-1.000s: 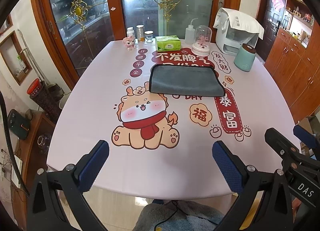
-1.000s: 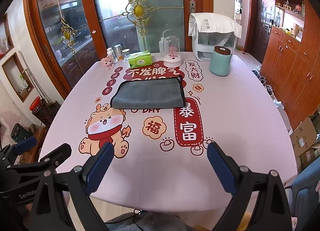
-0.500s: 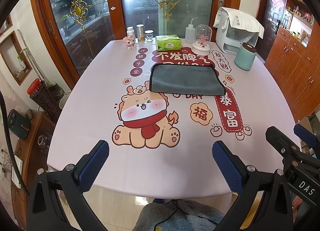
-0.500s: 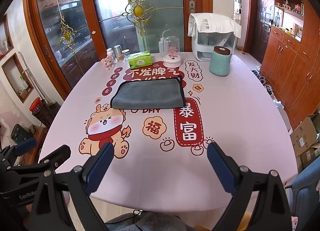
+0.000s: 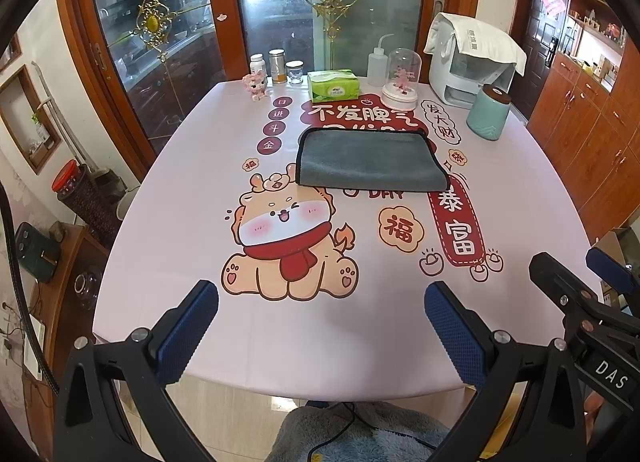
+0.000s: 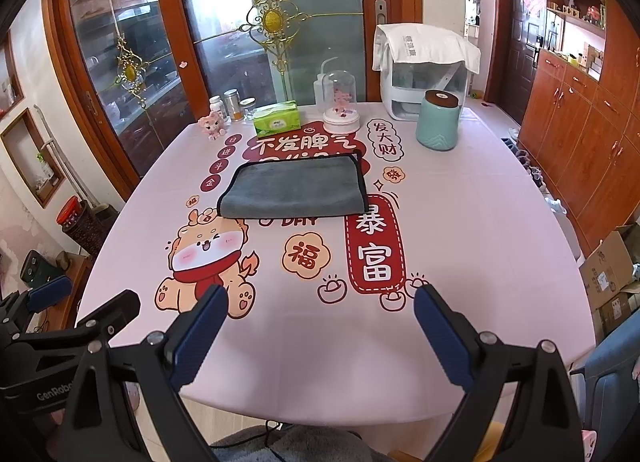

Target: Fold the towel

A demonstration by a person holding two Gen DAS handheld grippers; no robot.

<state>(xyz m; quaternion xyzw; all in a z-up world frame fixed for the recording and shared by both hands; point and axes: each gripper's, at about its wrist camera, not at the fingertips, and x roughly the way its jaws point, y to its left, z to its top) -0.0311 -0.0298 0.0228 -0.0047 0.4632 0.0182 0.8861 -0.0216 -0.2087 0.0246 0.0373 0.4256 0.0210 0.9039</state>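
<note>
Towel [image 5: 370, 160] looks soft, light and limp, likely to sag unless pinched at a corner or hemmed edge. Nearest, the left gripper [image 5: 320, 326] and right gripper [image 6: 318, 332] hover with jaws apart, empty, over the counter [image 5: 180, 222] edge. Well beyond, toward 12 o'clock, the grey towel lies flat, already doubled, mid-counter.

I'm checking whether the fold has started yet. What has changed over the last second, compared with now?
Almost nothing. The left claw eased very slightly toward the table; the right claw kept its place. Both stay open, holding nothing. The grey towel lies untouched in the same spot on the tablecloth.
</note>
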